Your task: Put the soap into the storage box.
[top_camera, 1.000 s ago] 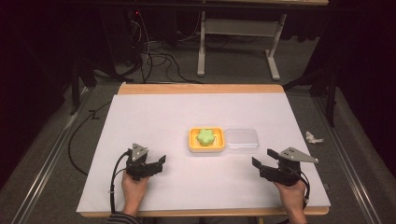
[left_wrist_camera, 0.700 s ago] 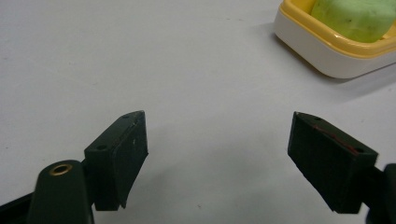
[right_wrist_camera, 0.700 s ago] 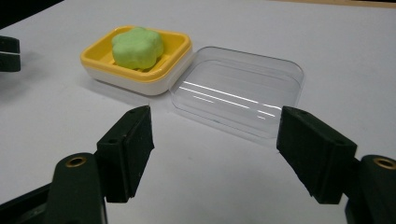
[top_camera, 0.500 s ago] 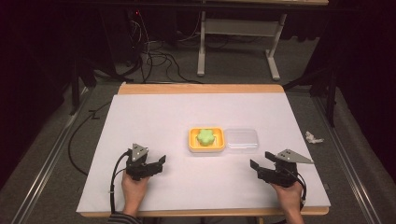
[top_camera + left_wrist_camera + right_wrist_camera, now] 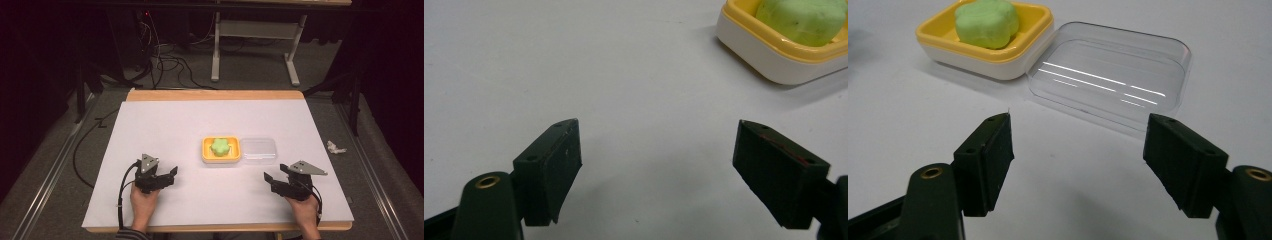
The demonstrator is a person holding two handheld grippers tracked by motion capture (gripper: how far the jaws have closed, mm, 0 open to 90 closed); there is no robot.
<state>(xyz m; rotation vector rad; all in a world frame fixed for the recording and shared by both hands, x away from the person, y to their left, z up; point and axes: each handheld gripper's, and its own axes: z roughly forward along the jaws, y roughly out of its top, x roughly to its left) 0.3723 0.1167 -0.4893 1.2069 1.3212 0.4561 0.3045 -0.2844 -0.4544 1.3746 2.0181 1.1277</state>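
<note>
A: Where's the dish?
B: Yellow dish [image 5: 221, 150] sits just right of frame centre in the high view, on the white table [image 5: 165, 125]. Green soap [image 5: 219, 146], flower-ish shape, lies inside it. Clear lid [image 5: 258, 150] lies flat on the table, touching the dish's right side.

A: Left claw?
B: Left gripper [image 5: 170, 176] is in the lower left of the high view, held in the left hand [image 5: 144, 204], cable [image 5: 121, 192] looping off its left side. Jaws released, wide apart, nothing betw. them. In the left gripper view the left gripper [image 5: 656, 167] hangs over bare table w/ the dish [image 5: 769, 55] cut off at the upper right corner, soap [image 5: 804, 17] in it. Well apart from the jaws.

A: Right claw?
B: Right gripper [image 5: 269, 179] is in the lower right of the high view, in the right hand [image 5: 305, 212]. Also released, empty. In the right gripper view the right gripper [image 5: 1078, 155] points at the lid [image 5: 1113, 75], which sits centre to upper right, near the jaw tips but not touching. Dish [image 5: 983, 50] is upper left there, soap [image 5: 987, 22] on top.

A: Anything else?
B: A crumpled white scrap [image 5: 335, 147] on the floor, right of the table in the high view.
</note>
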